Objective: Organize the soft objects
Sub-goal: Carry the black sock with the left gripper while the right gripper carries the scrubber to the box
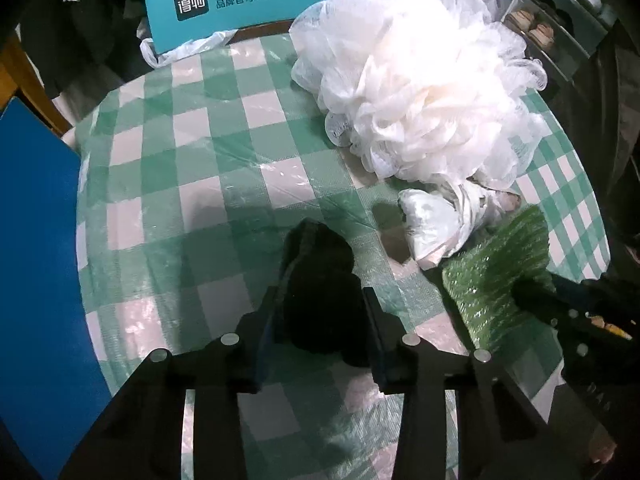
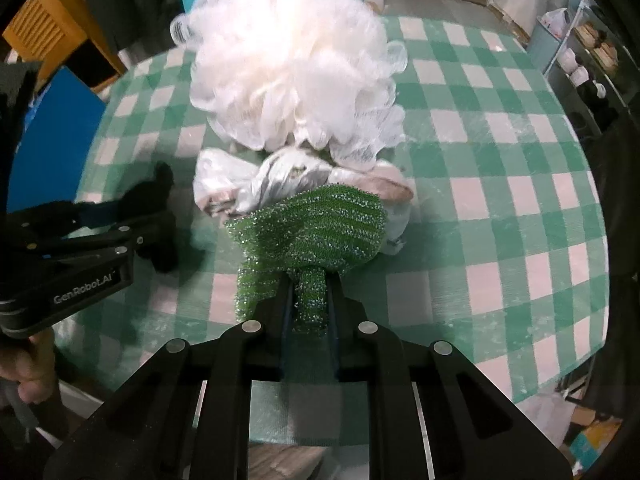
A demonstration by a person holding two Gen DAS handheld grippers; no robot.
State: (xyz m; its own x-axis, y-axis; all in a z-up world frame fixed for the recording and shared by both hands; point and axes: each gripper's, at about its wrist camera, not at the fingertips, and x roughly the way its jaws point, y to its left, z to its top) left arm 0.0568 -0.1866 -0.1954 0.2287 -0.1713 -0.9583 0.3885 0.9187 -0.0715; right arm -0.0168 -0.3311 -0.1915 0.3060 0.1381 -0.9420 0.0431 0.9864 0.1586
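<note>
A round surface (image 2: 500, 168) under a green-and-white checked plastic cloth fills both views, with a flat blue panel (image 1: 36, 264) off its left edge and a teal printed cardboard box (image 1: 248, 4) at the far side. Largest on the cloth is the fluffy white mesh bath pouf (image 2: 288, 64), sitting toward the far middle. Just in front of it, touching its lower edge, lies a crumpled white plastic bag (image 2: 240, 184) — it sits between the pouf and both tools. The glittery green knitted scrubbing cloth (image 2: 320, 224) overlaps the bag's near side; the right tongs (image 2: 310, 292) are clamped on a bunched fold of it. To its left, well apart from the bag, the small black fuzzy cloth (image 1: 320, 280) rests on the checks — the left tongs (image 1: 322, 304) are pressed against both its sides, gripping it.
</note>
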